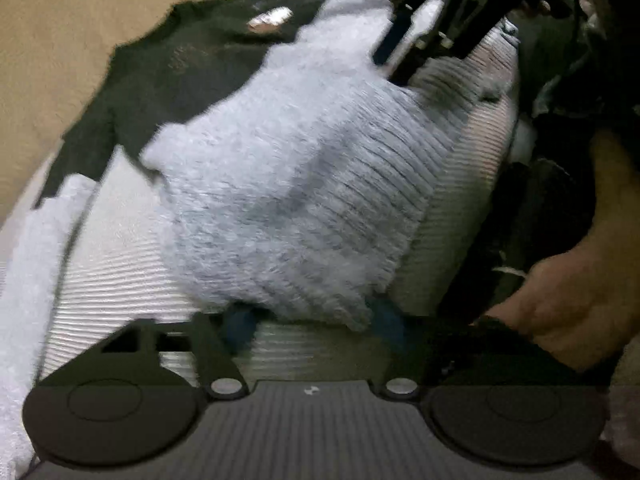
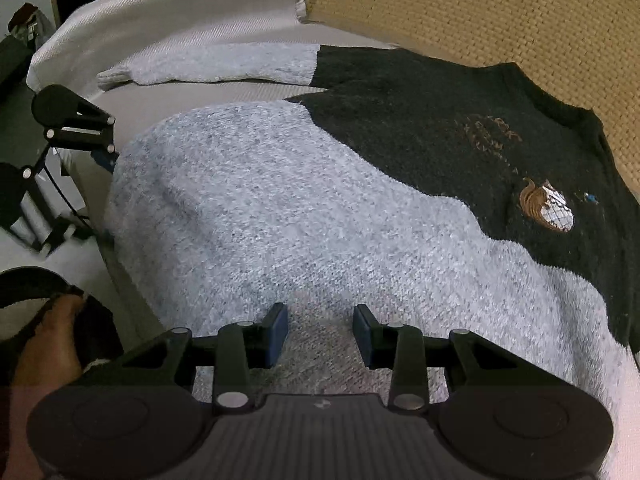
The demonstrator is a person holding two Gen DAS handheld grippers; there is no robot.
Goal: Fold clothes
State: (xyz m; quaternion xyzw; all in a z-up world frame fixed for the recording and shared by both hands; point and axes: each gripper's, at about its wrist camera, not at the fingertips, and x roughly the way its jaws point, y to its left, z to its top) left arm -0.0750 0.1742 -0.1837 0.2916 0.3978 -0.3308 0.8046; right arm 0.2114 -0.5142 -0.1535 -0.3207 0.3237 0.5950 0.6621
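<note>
At the far left edge: a person's hand [image 2: 48,344] is showing low in the right wrist view, off the cover's near edge.
Left gripper [image 1: 314,322]: it is pointing steeply down at the hem corner of the sweater [image 2: 300,208]. Its blue pads are looking well apart, with the hem lying over the gap between them. Blur is hiding any real pinch, so I am reading it as not yet gripping.
Sweater: it is lying spread on the white ribbed cover [image 2: 160,16], light grey half towards the grippers, dark half beyond, and one sleeve [image 2: 224,66] is stretching flat along the far side. It is probably lying flat like this so that the hem can be carried over.
Right gripper [image 2: 320,332]: it is hovering low over the grey hem area with its jaws partly open. Knit is showing between the pads, but they are clamping nothing.
Emblem [image 2: 546,208]: it is facing up on the dark chest, so the front is staying outward for now.
Right-hand edge: a tan woven panel [image 2: 500,20] is crowding the sweater's dark shoulder, leaving little room there.
Open room: bare cover is lying between the sleeve and the body and along the left, so folding leftward or away is looking freer.
</note>
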